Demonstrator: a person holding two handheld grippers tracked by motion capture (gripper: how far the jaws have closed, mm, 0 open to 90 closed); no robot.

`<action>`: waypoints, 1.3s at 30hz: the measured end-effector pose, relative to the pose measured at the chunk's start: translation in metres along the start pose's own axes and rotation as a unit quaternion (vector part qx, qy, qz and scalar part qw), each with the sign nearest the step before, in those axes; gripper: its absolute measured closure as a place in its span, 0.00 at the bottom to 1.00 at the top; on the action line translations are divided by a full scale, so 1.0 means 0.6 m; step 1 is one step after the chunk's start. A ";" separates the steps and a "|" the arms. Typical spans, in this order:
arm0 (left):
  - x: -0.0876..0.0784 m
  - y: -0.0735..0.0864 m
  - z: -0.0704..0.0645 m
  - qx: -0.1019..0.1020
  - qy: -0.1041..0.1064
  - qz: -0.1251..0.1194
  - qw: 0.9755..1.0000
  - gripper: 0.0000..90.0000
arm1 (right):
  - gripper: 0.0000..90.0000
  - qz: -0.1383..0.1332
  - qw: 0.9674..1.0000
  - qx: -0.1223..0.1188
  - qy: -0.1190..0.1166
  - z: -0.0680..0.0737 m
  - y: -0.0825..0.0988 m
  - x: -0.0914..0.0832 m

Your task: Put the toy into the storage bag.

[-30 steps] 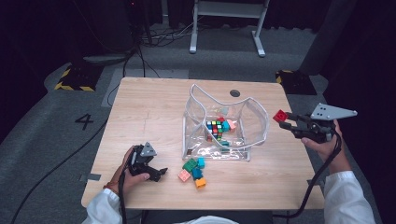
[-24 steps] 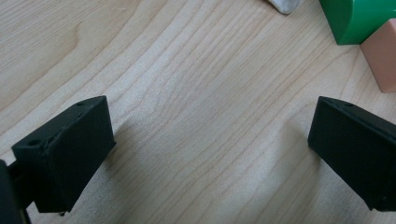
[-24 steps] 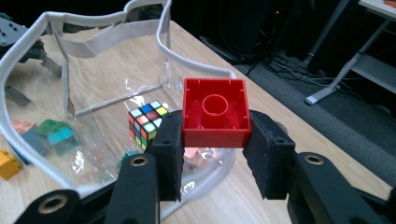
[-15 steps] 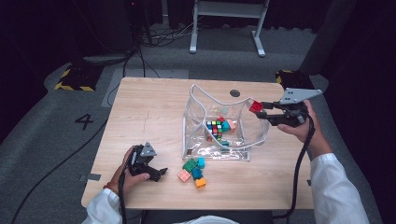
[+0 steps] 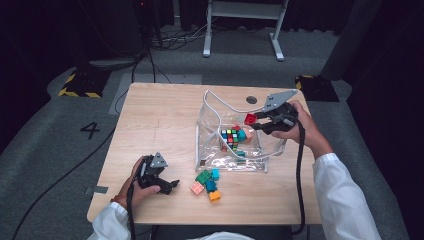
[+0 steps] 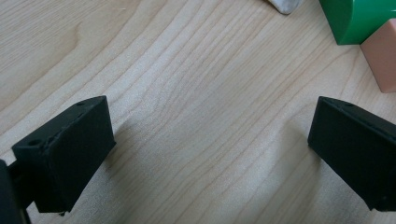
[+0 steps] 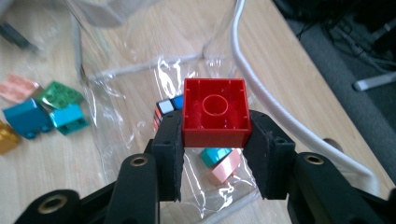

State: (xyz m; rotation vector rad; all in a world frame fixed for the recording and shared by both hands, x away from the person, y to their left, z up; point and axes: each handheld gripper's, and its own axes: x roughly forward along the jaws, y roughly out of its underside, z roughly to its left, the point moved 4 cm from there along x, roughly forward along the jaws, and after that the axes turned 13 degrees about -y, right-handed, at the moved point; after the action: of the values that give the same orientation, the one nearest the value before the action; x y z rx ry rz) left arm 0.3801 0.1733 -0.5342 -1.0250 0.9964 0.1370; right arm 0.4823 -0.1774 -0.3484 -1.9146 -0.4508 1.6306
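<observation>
Because its jaws press on opposite sides of the red block, the right tool carries that block with the hollow underside turned toward its own camera, over the open mouth of the clear plastic bag; judged from this, the block is about to be let go into the bag, which stands near the middle of the table with its white-edged rim spread wide so that things can drop in. Inside the bag lie one colour-tiled puzzle cube, one teal block and one pale pink block, while a further small teal piece shows low in the bag in the high view, though whether it is a separate block I cannot tell. Loose on the table at about 7 o'clock from the bag sit five blocks in a cluster: one green, one pink, one orange, two blue or teal, probably waiting their turn. At roughly 9 o'clock from that cluster the left tool rests low over the wood, its jaws spread wide with nothing between them, likely parked within reach of the loose blocks for the next pick.
</observation>
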 end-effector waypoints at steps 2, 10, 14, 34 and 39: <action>0.000 0.000 0.000 0.000 0.000 0.000 1.000 0.00 | 0.65 0.023 1.000 -0.002 -0.001 -0.003 -0.002 0.010; 0.000 0.000 0.000 0.000 0.000 0.000 1.000 0.00 | 0.65 0.097 0.995 0.017 -0.012 -0.028 0.006 0.050; 0.000 0.000 0.000 0.000 0.000 0.000 1.000 0.00 | 0.65 0.138 0.990 0.028 -0.011 -0.037 0.023 0.053; 0.000 0.000 0.000 0.000 0.000 0.000 1.000 0.00 | 0.60 0.147 0.987 0.055 -0.021 -0.036 0.072 0.021; 0.000 0.000 0.000 0.000 0.000 0.000 1.000 0.00 | 0.55 0.090 0.993 0.061 -0.035 -0.026 0.069 0.006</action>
State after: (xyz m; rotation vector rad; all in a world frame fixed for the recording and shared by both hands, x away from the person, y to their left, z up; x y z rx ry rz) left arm 0.3801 0.1734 -0.5342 -1.0246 0.9970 0.1367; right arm 0.4935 -0.2106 -0.3756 -1.8555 -0.2038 1.8026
